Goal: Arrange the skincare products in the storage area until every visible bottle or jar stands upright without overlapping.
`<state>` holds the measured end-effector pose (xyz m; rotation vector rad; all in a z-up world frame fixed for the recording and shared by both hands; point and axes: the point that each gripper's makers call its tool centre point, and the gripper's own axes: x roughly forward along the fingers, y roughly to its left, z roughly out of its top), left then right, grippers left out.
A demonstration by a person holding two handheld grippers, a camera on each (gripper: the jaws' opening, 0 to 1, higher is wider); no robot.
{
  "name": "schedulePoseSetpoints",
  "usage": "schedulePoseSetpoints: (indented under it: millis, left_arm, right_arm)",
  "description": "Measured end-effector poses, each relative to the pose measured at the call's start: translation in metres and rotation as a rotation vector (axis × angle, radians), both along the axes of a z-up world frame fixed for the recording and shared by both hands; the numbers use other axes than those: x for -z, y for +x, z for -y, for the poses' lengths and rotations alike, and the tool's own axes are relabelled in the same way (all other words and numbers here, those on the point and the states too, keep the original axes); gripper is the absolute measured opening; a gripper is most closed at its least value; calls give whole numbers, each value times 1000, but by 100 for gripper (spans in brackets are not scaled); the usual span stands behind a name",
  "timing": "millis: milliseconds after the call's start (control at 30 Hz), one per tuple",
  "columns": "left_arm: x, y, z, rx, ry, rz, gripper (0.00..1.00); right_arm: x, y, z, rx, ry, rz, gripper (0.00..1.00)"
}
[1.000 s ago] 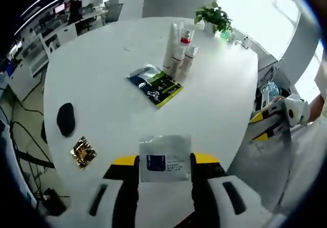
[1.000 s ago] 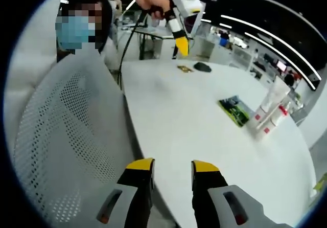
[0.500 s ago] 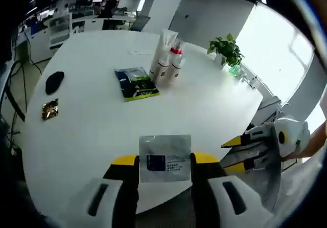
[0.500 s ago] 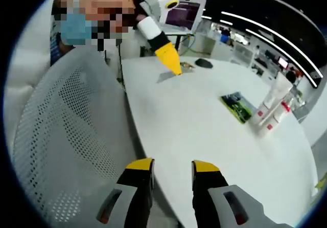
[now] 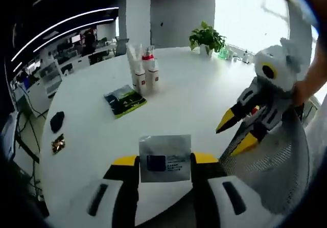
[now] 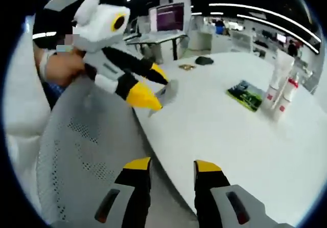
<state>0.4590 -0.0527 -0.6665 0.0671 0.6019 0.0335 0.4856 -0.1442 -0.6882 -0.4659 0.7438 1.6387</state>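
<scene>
My left gripper (image 5: pixel 165 162) is shut on a silvery sachet (image 5: pixel 165 157) with a dark blue label, held above the near edge of the round white table (image 5: pixel 189 100). Several white skincare tubes (image 5: pixel 142 69) with red caps stand upright in a tight cluster at the table's far side, with a green and black packet (image 5: pixel 124 100) lying flat beside them. In the right gripper view the left gripper (image 6: pixel 148 92) reaches in from the left with the sachet (image 6: pixel 167 92). My right gripper (image 6: pixel 171 166) is open and holds nothing, off the table over a chair. The tubes (image 6: pixel 282 90) stand far right.
A black oval object (image 5: pixel 56 120) and a gold packet (image 5: pixel 57 144) lie at the table's left. A potted plant (image 5: pixel 206 36) stands at the far edge. A white mesh chair (image 6: pixel 82 151) sits under both grippers. The right gripper (image 5: pixel 237 133) shows open beside the table.
Both views have swung. The two grippers have come much closer together near the chair. The left one keeps hold of the sachet; the right one stays open.
</scene>
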Motion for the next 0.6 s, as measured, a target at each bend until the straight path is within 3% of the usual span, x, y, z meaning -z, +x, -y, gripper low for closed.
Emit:
schedulePoseSetpoints:
  millis: [100, 267, 367, 433, 600]
  left_arm:
    - [-7, 4, 10, 40, 34, 45, 35]
    - [-2, 3, 23, 125, 120, 38, 35]
    - [-2, 2, 28, 147, 125, 45, 35]
    - [-3, 3, 30, 161, 133, 50, 35]
    - [-3, 3, 34, 191, 142, 58, 35]
  right_arm:
    - [-11, -1, -10, 64, 17, -129, 37]
    - [-35, -3, -33, 156, 80, -280, 40]
    - [-39, -1, -40, 176, 78, -293, 39]
    - [-38, -11, -44, 163, 45, -341, 37]
    - [-32, -28, -58, 131, -11, -362, 31]
